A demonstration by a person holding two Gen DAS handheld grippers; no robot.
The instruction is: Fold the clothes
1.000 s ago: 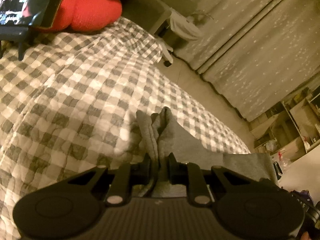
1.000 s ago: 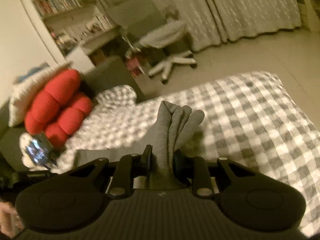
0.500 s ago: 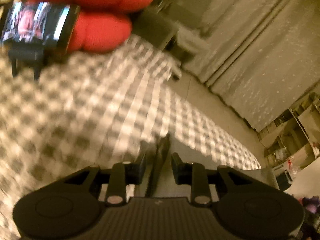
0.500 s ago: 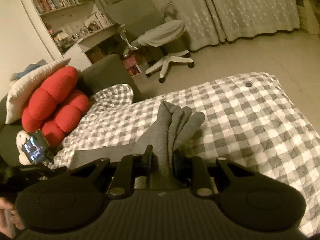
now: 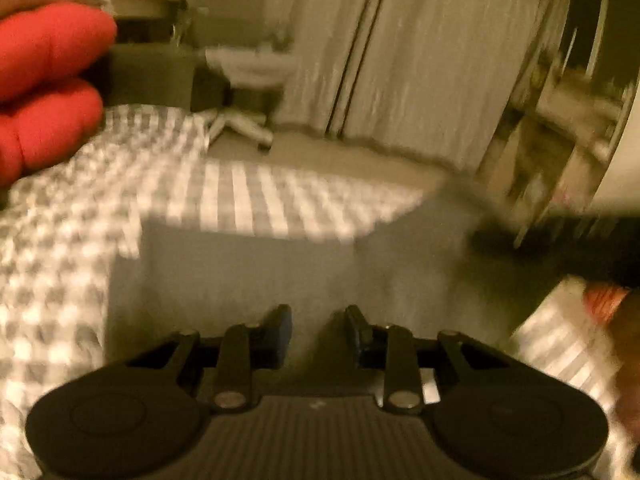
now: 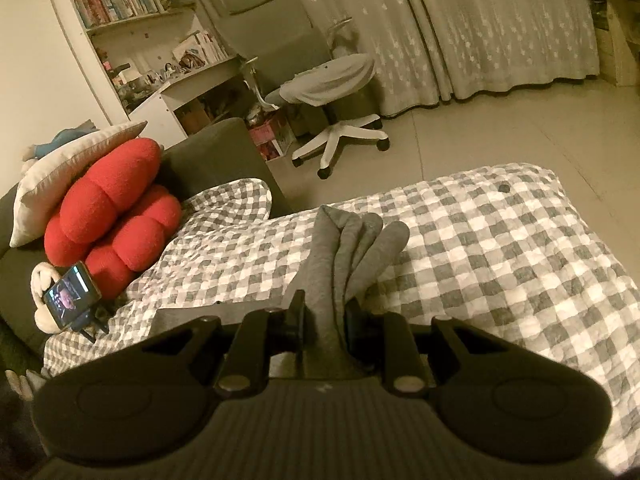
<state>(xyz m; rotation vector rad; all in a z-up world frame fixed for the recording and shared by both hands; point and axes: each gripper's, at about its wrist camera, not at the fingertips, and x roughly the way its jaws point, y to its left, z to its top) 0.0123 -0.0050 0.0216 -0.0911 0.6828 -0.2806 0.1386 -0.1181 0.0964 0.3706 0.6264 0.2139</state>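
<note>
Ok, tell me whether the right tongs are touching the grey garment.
Touching. The right wrist view shows the right tongs shut on a bunched fold of the grey garment, both fingers pressed against the cloth, which rises between them above the checked bedcover.

Both grippers tilted downward, one gripping, one not.

The right gripper (image 6: 324, 318) has its jaws pinched on a bunched gray garment (image 6: 352, 248). The left gripper (image 5: 318, 332) has its jaws parted with nothing pressed between them, above flat gray cloth.

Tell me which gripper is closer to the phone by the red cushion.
Left, probably. The right gripper grips the grey garment well across the bed from the phone; the left gripper faces the garment nearer the red cushion.
</note>
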